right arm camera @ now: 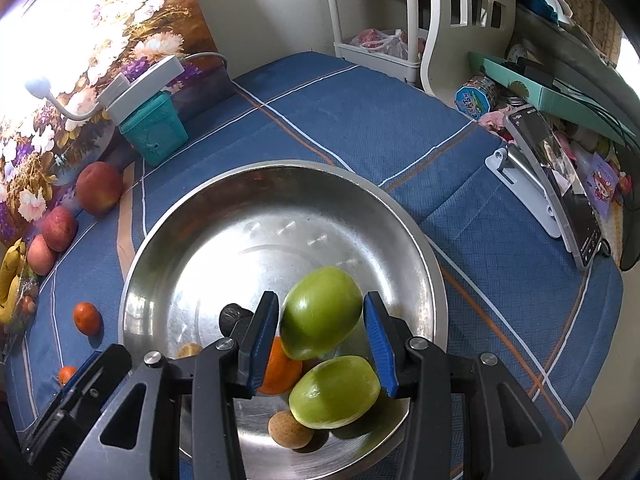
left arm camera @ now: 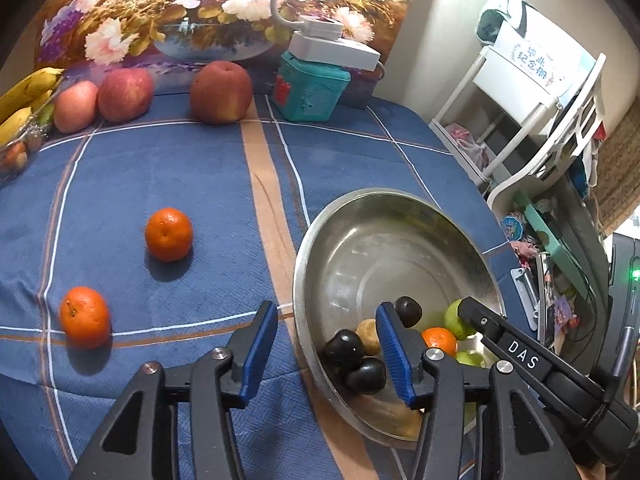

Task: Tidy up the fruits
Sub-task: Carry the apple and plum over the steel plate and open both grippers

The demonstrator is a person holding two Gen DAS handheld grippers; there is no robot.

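A steel bowl (left arm camera: 384,216) (right arm camera: 280,184) sits on the blue tablecloth. It holds dark plums (left arm camera: 344,348), a brown fruit (right arm camera: 290,428), an orange (right arm camera: 280,372) and two green fruits. My right gripper (right arm camera: 322,340) is open above the bowl; one green fruit (right arm camera: 320,318) lies between its fingers, touching the left pad, with a gap at the right. The second green fruit (right arm camera: 334,392) lies below. My left gripper (left arm camera: 326,354) is open and empty over the bowl's left rim. Two oranges (left arm camera: 169,234) (left arm camera: 85,317) lie on the cloth to the left.
Three apples (left arm camera: 221,92) (left arm camera: 125,94) (left arm camera: 75,106) and bananas (left arm camera: 24,92) line the back left by a flower picture. A teal box (left arm camera: 310,88) bears a white lamp base. A phone on a stand (right arm camera: 560,176) and a white chair (left arm camera: 532,112) are at the right.
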